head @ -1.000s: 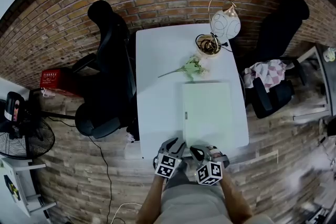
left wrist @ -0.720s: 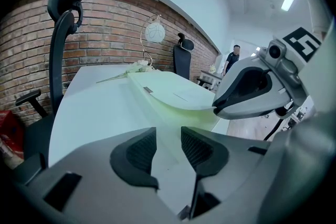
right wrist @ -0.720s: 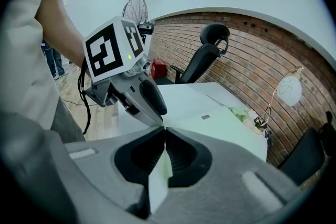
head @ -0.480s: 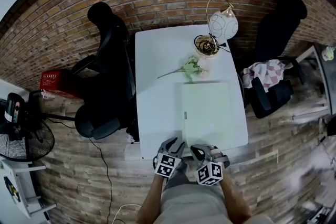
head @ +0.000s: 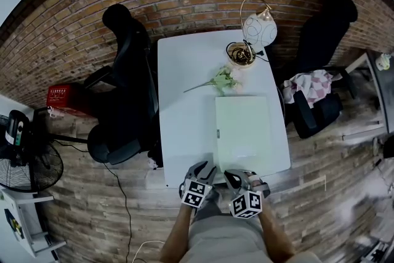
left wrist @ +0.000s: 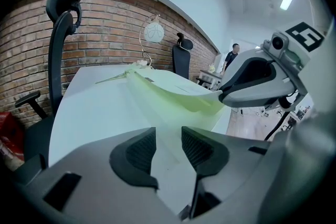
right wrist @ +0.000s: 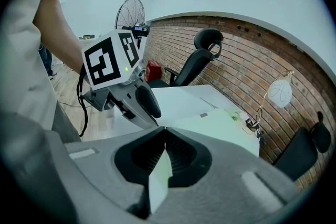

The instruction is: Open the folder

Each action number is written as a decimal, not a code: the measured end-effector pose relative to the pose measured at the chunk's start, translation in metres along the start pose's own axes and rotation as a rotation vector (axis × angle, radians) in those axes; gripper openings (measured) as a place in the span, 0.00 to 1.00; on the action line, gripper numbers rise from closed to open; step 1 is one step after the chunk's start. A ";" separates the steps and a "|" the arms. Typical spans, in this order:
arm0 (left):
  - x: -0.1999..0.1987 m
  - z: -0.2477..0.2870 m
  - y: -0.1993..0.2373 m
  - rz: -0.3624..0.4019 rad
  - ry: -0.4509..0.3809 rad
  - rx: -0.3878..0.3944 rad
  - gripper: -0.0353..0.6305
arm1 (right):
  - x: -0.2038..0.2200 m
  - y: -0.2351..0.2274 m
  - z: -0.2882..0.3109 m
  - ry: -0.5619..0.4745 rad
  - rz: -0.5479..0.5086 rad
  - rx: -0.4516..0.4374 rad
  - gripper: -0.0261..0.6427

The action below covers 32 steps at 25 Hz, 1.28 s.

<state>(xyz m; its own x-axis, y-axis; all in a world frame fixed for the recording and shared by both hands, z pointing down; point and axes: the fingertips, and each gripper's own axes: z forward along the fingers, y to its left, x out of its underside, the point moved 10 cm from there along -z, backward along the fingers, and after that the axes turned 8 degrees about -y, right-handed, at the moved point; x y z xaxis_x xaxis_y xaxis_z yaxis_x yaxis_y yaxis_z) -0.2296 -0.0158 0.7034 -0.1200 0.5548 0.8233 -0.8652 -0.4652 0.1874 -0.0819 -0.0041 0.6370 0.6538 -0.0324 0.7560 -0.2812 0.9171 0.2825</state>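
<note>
Nothing moved: right gripper (right wrist: 165, 131) (jaws together) pinches folder (right wrist: 210, 122) corner, unclear overhead.

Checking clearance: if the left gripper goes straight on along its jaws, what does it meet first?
Probably the white table top close ahead, beside the pale green folder that the right gripper pinches. The left gripper is open. Depth is unclear.

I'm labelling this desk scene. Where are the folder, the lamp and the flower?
folder (head: 243, 132), head view, middle of its pale green cover.
lamp (head: 259, 29), head view, on its round white shade.
flower (head: 225, 79), head view, on the bloom.
</note>
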 end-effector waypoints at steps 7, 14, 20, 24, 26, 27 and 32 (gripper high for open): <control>0.000 0.000 -0.001 0.006 0.001 -0.001 0.28 | -0.001 0.000 -0.005 -0.003 0.003 0.019 0.06; -0.001 0.000 -0.001 0.010 0.002 -0.003 0.28 | -0.002 -0.002 -0.009 -0.010 0.002 0.038 0.06; 0.000 -0.001 -0.001 0.015 0.001 -0.004 0.28 | -0.007 -0.002 -0.014 -0.018 0.004 0.058 0.06; -0.001 -0.001 -0.001 0.021 0.005 -0.006 0.28 | -0.008 -0.003 -0.018 -0.022 0.005 0.071 0.06; -0.001 -0.001 -0.001 0.022 0.006 -0.005 0.28 | -0.009 -0.004 -0.021 -0.023 0.007 0.079 0.06; -0.001 -0.001 -0.001 0.023 0.006 -0.005 0.28 | -0.010 -0.005 -0.022 -0.023 0.010 0.083 0.06; -0.001 -0.001 -0.001 0.025 0.005 -0.005 0.28 | -0.012 -0.006 -0.029 -0.033 0.012 0.110 0.06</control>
<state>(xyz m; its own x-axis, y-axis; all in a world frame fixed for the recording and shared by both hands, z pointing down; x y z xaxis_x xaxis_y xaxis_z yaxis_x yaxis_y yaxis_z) -0.2294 -0.0151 0.7021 -0.1439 0.5466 0.8249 -0.8644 -0.4753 0.1642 -0.0679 0.0021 0.6091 0.6266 -0.0361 0.7785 -0.3658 0.8684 0.3347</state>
